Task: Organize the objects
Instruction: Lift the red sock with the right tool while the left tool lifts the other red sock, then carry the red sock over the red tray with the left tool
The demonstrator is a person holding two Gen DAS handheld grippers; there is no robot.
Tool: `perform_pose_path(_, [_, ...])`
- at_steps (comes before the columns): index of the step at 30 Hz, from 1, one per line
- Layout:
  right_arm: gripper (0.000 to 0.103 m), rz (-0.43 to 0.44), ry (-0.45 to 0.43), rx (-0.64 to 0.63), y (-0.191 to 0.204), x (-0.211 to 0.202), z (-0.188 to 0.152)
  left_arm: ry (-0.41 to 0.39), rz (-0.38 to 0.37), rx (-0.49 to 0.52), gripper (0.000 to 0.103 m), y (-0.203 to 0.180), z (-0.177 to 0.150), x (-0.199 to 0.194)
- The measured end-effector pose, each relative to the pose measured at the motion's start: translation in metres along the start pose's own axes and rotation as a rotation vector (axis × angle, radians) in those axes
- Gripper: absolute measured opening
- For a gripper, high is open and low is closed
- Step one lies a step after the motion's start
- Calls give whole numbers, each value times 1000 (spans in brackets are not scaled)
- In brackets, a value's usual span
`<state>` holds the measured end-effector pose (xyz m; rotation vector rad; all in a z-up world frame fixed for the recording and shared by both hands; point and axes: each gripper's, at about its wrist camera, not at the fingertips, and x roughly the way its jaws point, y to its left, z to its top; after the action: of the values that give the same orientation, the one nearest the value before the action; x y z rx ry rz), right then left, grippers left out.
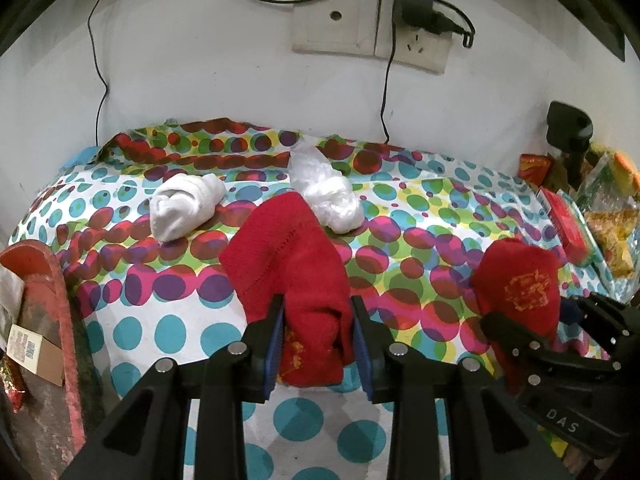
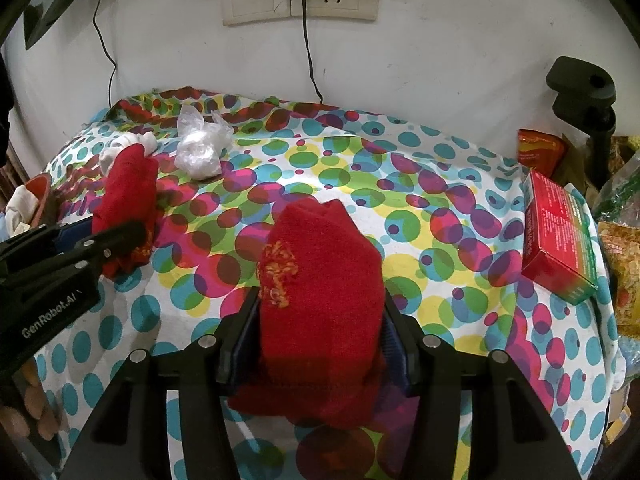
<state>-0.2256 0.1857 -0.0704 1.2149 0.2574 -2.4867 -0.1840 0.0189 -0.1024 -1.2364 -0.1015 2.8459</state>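
Observation:
My left gripper (image 1: 318, 340) is shut on a red sock (image 1: 296, 264) and holds it above the polka-dot cloth (image 1: 420, 216). My right gripper (image 2: 318, 332) is shut on a second red sock (image 2: 320, 280) with gold embroidery. In the left wrist view the right gripper (image 1: 532, 340) and its red sock (image 1: 520, 284) show at the right. In the right wrist view the left gripper (image 2: 100, 240) and its red sock (image 2: 128, 196) show at the left. A rolled white sock pair (image 1: 184, 210) and a crumpled clear plastic bag (image 1: 328, 192) lie further back.
A red box (image 2: 560, 240) lies at the table's right edge beside snack packets (image 2: 538, 152) and a black clamp stand (image 2: 584, 96). A red slipper (image 1: 44, 320) lies at the left edge. Cables hang from wall sockets (image 1: 368, 28) behind the table.

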Motion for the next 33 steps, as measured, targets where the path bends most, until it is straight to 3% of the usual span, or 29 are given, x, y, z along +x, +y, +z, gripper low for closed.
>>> perform_pose_path(5, [53,9,0,5,-1,-1,0,-13,-29,-27,29,5,0,-3])
perform_pose_path(9, [53,13,0,8,1,0,0,-22,-9,29,27,-3,-2,-9])
perform_pose_path(15, [53,12,0,8,0,0,0,-26,-45,82,26,-11,-6,-28])
perform_pose_path(33, [53,11,1,7,1,0,2,-18,-53,78,26,-10,-36,-77])
